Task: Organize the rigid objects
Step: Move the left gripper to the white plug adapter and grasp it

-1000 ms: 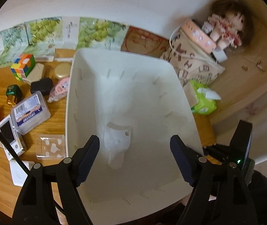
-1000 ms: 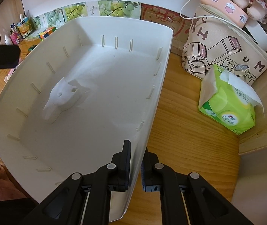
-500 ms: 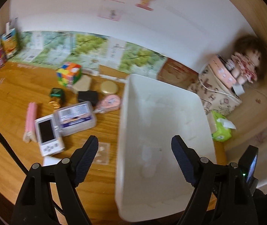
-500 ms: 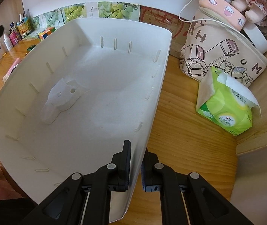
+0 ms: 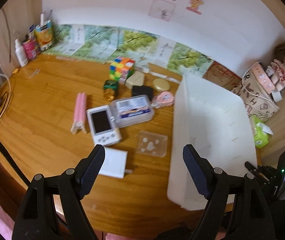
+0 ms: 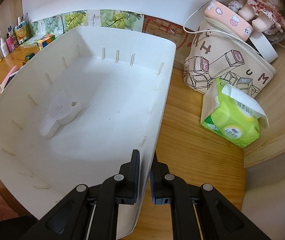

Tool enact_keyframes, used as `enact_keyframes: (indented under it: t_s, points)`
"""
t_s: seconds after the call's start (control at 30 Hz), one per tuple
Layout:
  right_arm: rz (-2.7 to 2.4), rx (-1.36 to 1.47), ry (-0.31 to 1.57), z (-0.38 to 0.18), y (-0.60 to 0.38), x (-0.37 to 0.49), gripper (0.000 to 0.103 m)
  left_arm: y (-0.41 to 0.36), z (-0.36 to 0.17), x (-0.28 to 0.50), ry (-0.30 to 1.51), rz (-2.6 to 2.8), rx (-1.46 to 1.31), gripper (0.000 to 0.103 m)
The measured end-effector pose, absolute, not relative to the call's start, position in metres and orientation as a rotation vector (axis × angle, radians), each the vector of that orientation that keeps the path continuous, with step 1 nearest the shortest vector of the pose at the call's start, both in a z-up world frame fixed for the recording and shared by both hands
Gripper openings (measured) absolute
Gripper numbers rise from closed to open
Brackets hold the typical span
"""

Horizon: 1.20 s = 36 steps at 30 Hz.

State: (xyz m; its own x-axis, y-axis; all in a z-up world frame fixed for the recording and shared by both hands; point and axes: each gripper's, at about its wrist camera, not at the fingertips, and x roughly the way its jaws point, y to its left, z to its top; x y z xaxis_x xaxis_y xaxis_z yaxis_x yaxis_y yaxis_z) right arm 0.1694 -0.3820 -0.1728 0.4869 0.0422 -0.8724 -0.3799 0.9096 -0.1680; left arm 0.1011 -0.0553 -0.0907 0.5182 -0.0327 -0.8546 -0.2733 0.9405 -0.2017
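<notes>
The right gripper [image 6: 144, 175] pinches the near wall of a white bin [image 6: 102, 92], apparently steadying it as the drop-off point, while the left gripper [image 5: 143, 170] hovers with jaws spread wide above the wooden surface [image 5: 42, 132], where a puzzle cube [image 5: 121, 68], handheld console [image 5: 103, 125] and other small items, somewhat blurred, wait beside the bin below a white wall.

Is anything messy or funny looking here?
The white bin holds no items, only a moulded lump. The toys, like the puzzle cube, lie scattered beside it. The right gripper pinches its wall.
</notes>
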Motion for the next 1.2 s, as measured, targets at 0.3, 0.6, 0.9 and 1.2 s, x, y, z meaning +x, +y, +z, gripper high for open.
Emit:
enact_keyframes:
  t_s: [0.3,0.6,0.9,1.2]
  points:
    - [0.242,-0.376,1.044,-0.171,-0.378,0.168,0.009,-0.027,-0.131,0.093,1.171,0.246,-0.416,0.084]
    - [0.228,-0.371,1.069,-0.175,-0.379,0.168,0.009,-0.018,-0.166,0.093,1.257,0.237,-0.46,0.089]
    - [0.217,-0.357,1.105,-0.183,-0.378,0.17,0.009,-0.019,-0.189,0.111,1.332,0.239,-0.429,0.089]
    - [0.199,-0.331,1.112,-0.188,-0.381,0.172,0.009,-0.028,-0.208,0.141,1.403,0.231,-0.327,0.089]
